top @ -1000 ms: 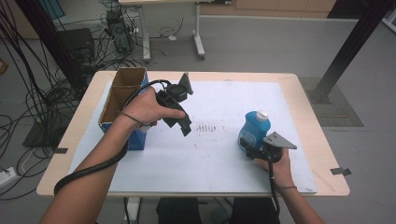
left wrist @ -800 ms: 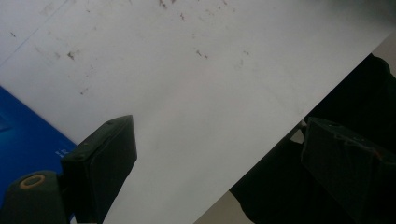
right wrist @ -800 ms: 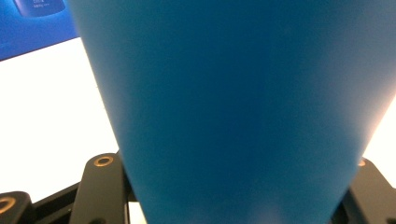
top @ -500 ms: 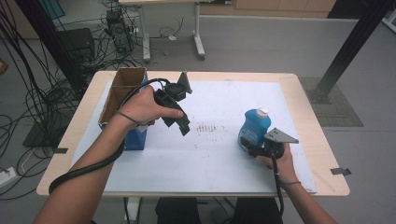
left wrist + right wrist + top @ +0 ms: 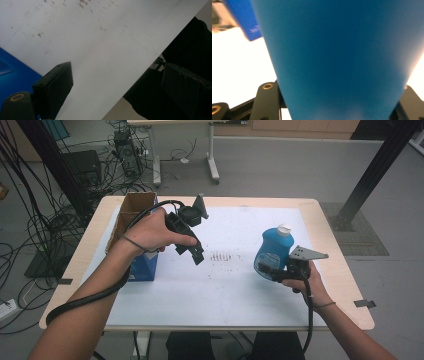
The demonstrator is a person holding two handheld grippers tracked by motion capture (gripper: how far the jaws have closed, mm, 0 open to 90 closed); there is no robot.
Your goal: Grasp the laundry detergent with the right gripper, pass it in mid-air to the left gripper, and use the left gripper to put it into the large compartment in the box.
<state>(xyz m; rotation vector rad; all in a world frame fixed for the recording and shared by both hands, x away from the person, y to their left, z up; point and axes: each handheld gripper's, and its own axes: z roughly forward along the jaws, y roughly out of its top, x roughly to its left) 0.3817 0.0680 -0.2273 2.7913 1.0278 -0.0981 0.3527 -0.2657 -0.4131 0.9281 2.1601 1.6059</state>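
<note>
A blue bottle (image 5: pixel 272 251) with a white cap stands upright at the right of the white sheet, held slightly above it. My right gripper (image 5: pixel 267 270) is shut on its lower body. In the right gripper view the bottle (image 5: pixel 342 55) rises between the two black jaws of that gripper (image 5: pixel 338 105). My left gripper (image 5: pixel 197 254) hovers over the middle left of the table, tilted down to the right. In the left gripper view its jaws (image 5: pixel 117 68) stand apart with nothing between them, over the white sheet (image 5: pixel 100 50).
An open cardboard box (image 5: pixel 135 210) with blue sides stands at the table's left, behind my left hand; its blue side (image 5: pixel 10 67) lies beside the left jaw. A patch of dark marks (image 5: pixel 222 256) lies mid-sheet. The table's wooden rim (image 5: pixel 345 270) borders the sheet.
My right hand has risen a little with the blue bottle in the gripper. The left hand has stayed about where it was.
</note>
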